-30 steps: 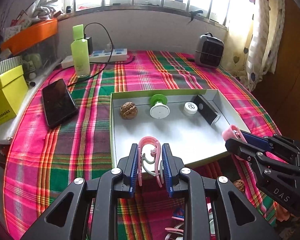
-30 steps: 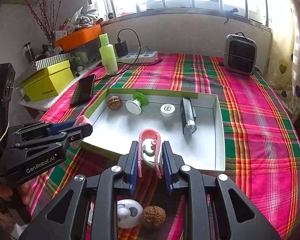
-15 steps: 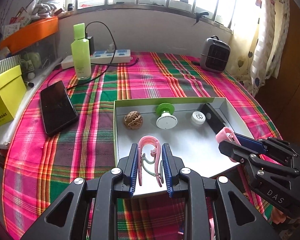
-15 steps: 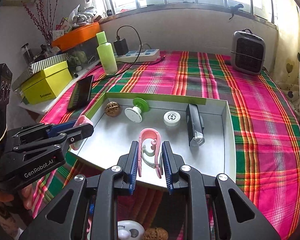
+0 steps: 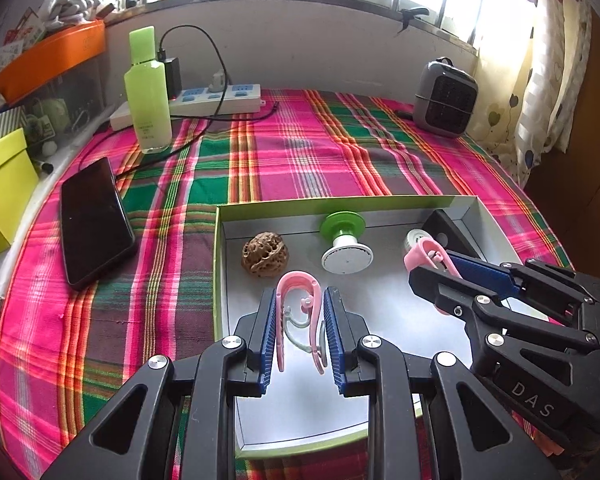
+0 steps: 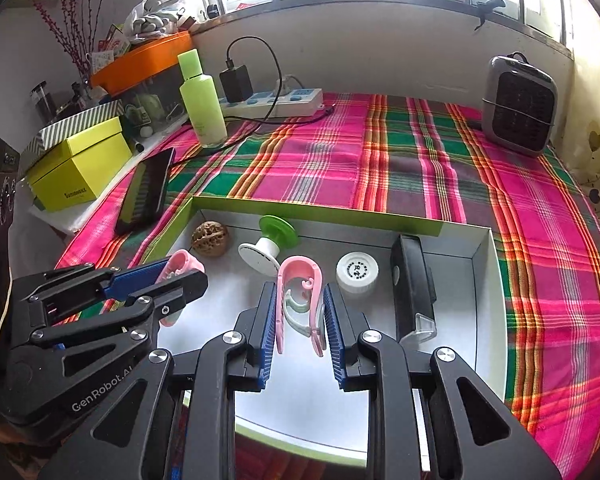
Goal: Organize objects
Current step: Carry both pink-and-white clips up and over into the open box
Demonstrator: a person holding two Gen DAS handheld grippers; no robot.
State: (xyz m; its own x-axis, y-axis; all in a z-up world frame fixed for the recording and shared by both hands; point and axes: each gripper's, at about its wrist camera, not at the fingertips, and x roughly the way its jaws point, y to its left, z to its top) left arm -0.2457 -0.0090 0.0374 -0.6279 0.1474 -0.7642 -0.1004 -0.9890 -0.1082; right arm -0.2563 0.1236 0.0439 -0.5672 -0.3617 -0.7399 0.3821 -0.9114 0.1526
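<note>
Two grippers hang side by side over a white tray with a green rim (image 5: 340,202) (image 6: 316,210). My left gripper (image 5: 300,292) is shut on a pink-and-green plastic clip (image 5: 298,277), above the tray's near left part. My right gripper (image 6: 299,287) is shut on a like pink clip (image 6: 300,262), above the tray's middle. Each shows in the other's view, the right gripper (image 5: 432,266) and the left gripper (image 6: 182,272), with pink plastic between the jaws. Along the tray's far wall lie a walnut (image 5: 265,254), a green-and-white suction holder (image 5: 346,248), a white cap (image 6: 357,272) and a black device (image 6: 412,288).
The tray sits on a pink-and-green plaid cloth. A black phone (image 5: 94,220) lies left of it. Behind stand a green bottle (image 5: 147,92), a power strip (image 5: 216,98) with a charger cable, and a small grey heater (image 5: 446,98). A yellow box (image 5: 2,192) sits at far left.
Both grippers have moved forward together from the table's near edge to over the tray, each still shut on its pink clip. The loose items near the edge have dropped out of view.
</note>
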